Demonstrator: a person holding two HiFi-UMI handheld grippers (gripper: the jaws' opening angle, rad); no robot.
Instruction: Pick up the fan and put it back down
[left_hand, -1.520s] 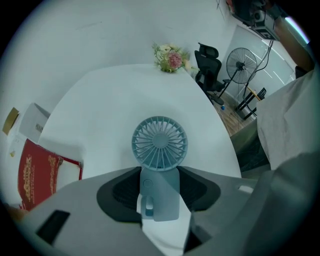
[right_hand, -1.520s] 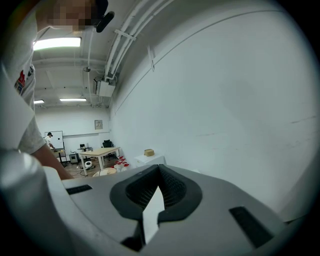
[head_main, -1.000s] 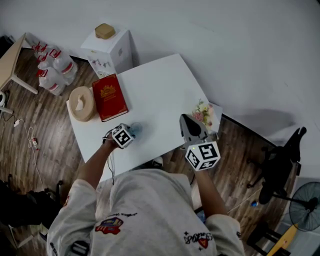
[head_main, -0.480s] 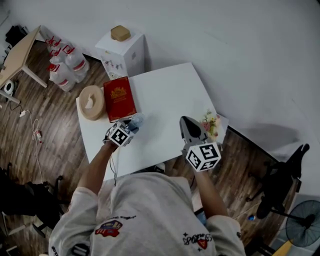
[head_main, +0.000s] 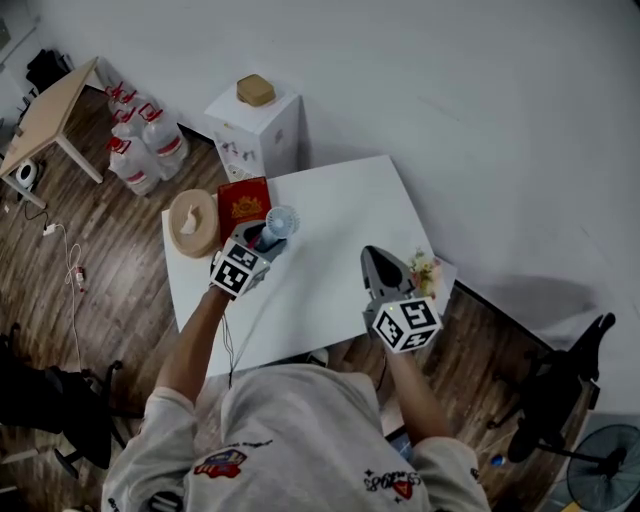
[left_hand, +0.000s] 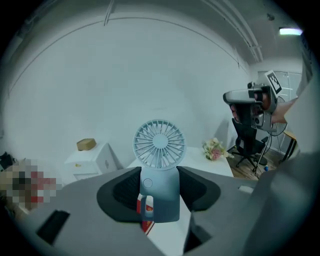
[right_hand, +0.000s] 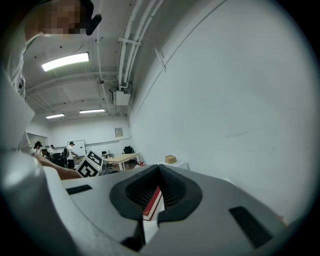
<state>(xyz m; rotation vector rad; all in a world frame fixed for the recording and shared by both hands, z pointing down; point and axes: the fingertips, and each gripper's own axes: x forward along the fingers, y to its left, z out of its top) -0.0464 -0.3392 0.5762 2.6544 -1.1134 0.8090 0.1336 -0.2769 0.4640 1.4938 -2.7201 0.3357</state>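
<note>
A small pale-blue handheld fan (head_main: 278, 222) is held up above the white table (head_main: 340, 200), its round grille upright. My left gripper (head_main: 262, 237) is shut on the fan's body. In the left gripper view the fan (left_hand: 159, 150) stands between the two dark pads, which press its sides, and my left gripper (left_hand: 159, 187) points over the table toward the wall. My right gripper (head_main: 378, 262) hovers over the table's right front part, shut and empty. In its own view my right gripper (right_hand: 159, 170) has its tips together, with only a red book showing below them.
A red book (head_main: 243, 197) and a round tan tissue holder (head_main: 193, 222) lie at the table's left end. A flower bunch (head_main: 425, 270) sits at the right corner. A white cabinet (head_main: 257, 125), water bottles (head_main: 140, 150) and a wooden desk (head_main: 50, 115) stand beyond.
My left gripper has risen from the tabletop with the fan in it and tipped up, so the fan's grille now shows over the red book. The right gripper has drifted slightly.
</note>
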